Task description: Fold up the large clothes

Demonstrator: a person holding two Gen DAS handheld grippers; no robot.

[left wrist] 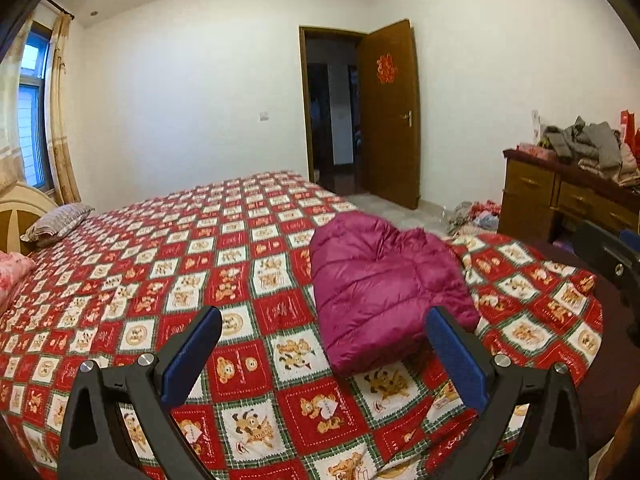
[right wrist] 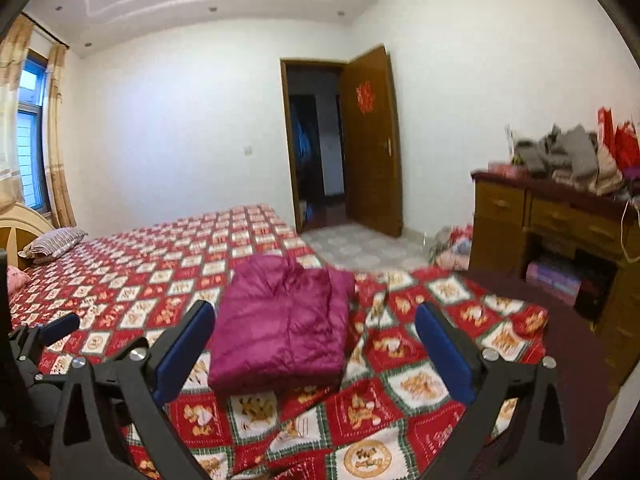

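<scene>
Folded magenta jacket [right wrist: 280, 328] lies at frame centre on the bedspread [right wrist: 400, 420]; left gripper [left wrist: 324, 344] and right gripper [right wrist: 316, 344] are both spread wide, empty.

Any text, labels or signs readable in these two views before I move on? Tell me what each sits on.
Red paper-cut sign on the open door: a decorative character, too blurred to read.
Lettering in the bedspread squares: too small and blurred.
Purple jacket: no label visible.
</scene>
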